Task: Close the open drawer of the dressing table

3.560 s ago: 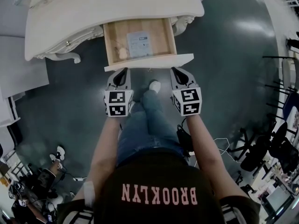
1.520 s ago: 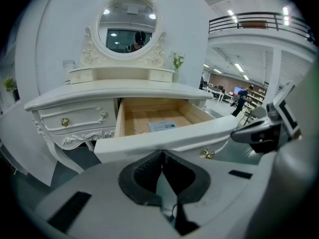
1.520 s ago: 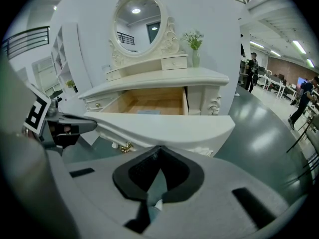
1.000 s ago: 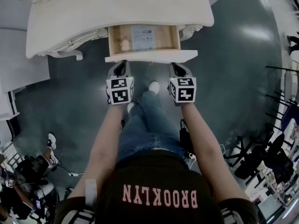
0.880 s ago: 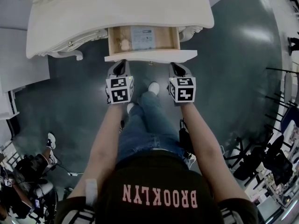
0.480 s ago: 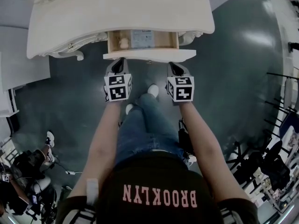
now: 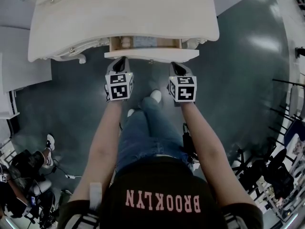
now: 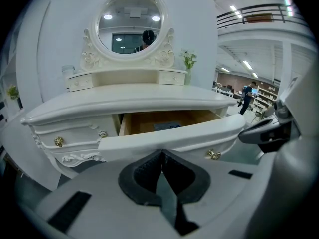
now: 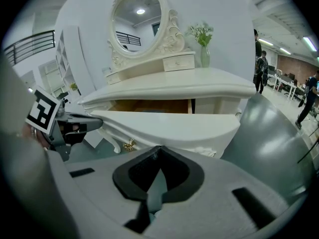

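The cream dressing table (image 7: 119, 8) fills the top of the head view. Its drawer stands only a little way out, the white drawer front (image 7: 151, 55) just ahead of the table edge and a strip of wooden inside (image 7: 143, 42) showing. My left gripper (image 7: 121, 60) is shut, its tips against the left part of the drawer front (image 8: 169, 136). My right gripper (image 7: 174, 66) is shut too, its tips against the right part of the drawer front (image 9: 169, 128). Neither holds anything. A gold knob (image 8: 214, 155) hangs under the front's middle.
An oval mirror (image 8: 130, 26), small top drawers and a vase of flowers (image 9: 203, 46) stand at the table's back. The person's legs and shoes (image 7: 155, 95) are below the drawer. A white panel (image 7: 19, 56) lies left, chairs (image 7: 281, 171) right, equipment (image 7: 24, 175) lower left.
Both grippers have moved forward toward the table with the drawer front ahead of them. The drawer has slid in, and much less of its wooden inside shows now.
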`<state>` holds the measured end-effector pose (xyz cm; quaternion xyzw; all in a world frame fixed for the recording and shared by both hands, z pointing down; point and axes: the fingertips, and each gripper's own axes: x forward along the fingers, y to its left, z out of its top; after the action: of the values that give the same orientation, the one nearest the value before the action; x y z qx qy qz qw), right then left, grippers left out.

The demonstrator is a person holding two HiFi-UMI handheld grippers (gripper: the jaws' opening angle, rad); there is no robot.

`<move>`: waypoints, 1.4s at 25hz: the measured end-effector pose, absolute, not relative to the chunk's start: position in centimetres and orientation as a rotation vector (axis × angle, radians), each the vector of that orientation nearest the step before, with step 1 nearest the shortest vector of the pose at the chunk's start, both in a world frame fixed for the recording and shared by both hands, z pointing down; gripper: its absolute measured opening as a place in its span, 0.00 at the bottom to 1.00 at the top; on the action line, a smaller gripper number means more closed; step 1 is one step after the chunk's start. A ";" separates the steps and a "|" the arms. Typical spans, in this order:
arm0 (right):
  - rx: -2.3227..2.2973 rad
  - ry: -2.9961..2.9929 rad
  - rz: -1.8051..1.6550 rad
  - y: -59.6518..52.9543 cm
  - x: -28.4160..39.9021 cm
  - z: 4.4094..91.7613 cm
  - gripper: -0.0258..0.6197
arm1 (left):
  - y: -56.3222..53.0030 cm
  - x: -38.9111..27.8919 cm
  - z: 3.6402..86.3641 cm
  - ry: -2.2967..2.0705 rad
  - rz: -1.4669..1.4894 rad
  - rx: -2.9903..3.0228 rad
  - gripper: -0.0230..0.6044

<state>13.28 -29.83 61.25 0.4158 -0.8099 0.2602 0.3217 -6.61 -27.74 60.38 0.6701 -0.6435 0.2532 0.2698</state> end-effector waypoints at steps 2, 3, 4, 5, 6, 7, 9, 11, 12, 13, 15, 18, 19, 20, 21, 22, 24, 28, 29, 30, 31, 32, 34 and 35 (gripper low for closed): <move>1.092 -2.132 0.683 -30.3 13.1 61.3 0.04 | -28.3 -6.8 60.4 -1.742 0.682 1.805 0.04; 1.092 -2.134 0.683 -30.6 13.0 61.3 0.04 | -28.5 -6.9 60.4 -1.746 0.681 1.804 0.04; 1.092 -2.135 0.681 -30.9 12.9 61.4 0.03 | -28.8 -7.0 60.4 -1.750 0.679 1.802 0.04; 1.091 -2.136 0.678 -31.2 12.8 61.4 0.04 | -29.1 -7.1 60.5 -1.752 0.678 1.801 0.04; 1.088 -2.137 0.673 -31.4 12.7 61.4 0.04 | -29.3 -7.2 60.5 -1.754 0.677 1.800 0.04; 1.085 -2.139 0.665 -31.6 12.6 61.4 0.04 | -29.5 -7.3 60.5 -1.754 0.677 1.801 0.04; 1.079 -2.143 0.648 -32.1 12.4 61.3 0.04 | -30.0 -7.5 60.3 -1.755 0.675 1.808 0.04; 1.074 -2.147 0.636 -32.7 12.2 61.2 0.04 | -30.6 -7.7 60.3 -1.757 0.673 1.814 0.04; 1.074 -2.148 0.632 -32.9 12.1 61.2 0.04 | -30.9 -7.8 60.3 -1.757 0.673 1.816 0.04; 1.075 -2.149 0.629 -33.2 12.0 61.2 0.04 | -31.1 -7.8 60.3 -1.756 0.674 1.818 0.04; 1.082 -2.149 0.622 -33.6 12.0 61.3 0.04 | -31.5 -7.9 60.3 -1.756 0.679 1.822 0.04; 1.091 -2.148 0.611 -34.1 11.9 61.3 0.04 | -32.0 -7.9 60.3 -1.753 0.689 1.831 0.04; 1.092 -2.148 0.609 -34.3 11.9 61.2 0.03 | -32.2 -8.0 60.3 -1.752 0.690 1.835 0.04; 1.092 -2.148 0.605 -34.5 11.9 61.2 0.04 | -32.4 -8.0 60.2 -1.753 0.687 1.839 0.04; 1.091 -2.147 0.601 -34.7 11.9 61.1 0.04 | -32.6 -8.0 60.1 -1.753 0.682 1.841 0.04; 1.088 -2.145 0.598 -34.9 11.9 61.1 0.04 | -32.8 -8.0 60.1 -1.755 0.677 1.841 0.04; 1.085 -2.143 0.590 -35.2 11.8 61.1 0.04 | -33.1 -8.0 60.1 -1.758 0.669 1.837 0.04; 1.088 -2.145 0.577 -35.9 11.7 61.3 0.03 | -33.8 -8.2 60.3 -1.770 0.660 1.833 0.04; 1.090 -2.146 0.576 -36.0 11.6 61.3 0.04 | -34.0 -8.2 60.3 -1.772 0.661 1.834 0.04; 1.093 -2.146 0.577 -36.1 11.6 61.3 0.04 | -34.1 -8.3 60.3 -1.773 0.664 1.835 0.04; 1.097 -2.149 0.578 -36.2 11.5 61.3 0.04 | -34.2 -8.3 60.3 -1.774 0.667 1.836 0.04; 1.103 -2.153 0.579 -36.4 11.4 61.3 0.04 | -34.3 -8.4 60.3 -1.774 0.670 1.840 0.04; 1.117 -2.160 0.580 -36.8 11.2 61.2 0.04 | -34.7 -8.6 60.2 -1.778 0.672 1.846 0.04; 1.124 -2.162 0.581 -37.0 11.1 61.2 0.04 | -34.9 -8.7 60.2 -1.780 0.673 1.848 0.04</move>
<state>11.13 -36.97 61.23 0.4260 -0.8197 0.2204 0.3131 -8.71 -34.89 60.23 0.6759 -0.6511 0.2461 0.2422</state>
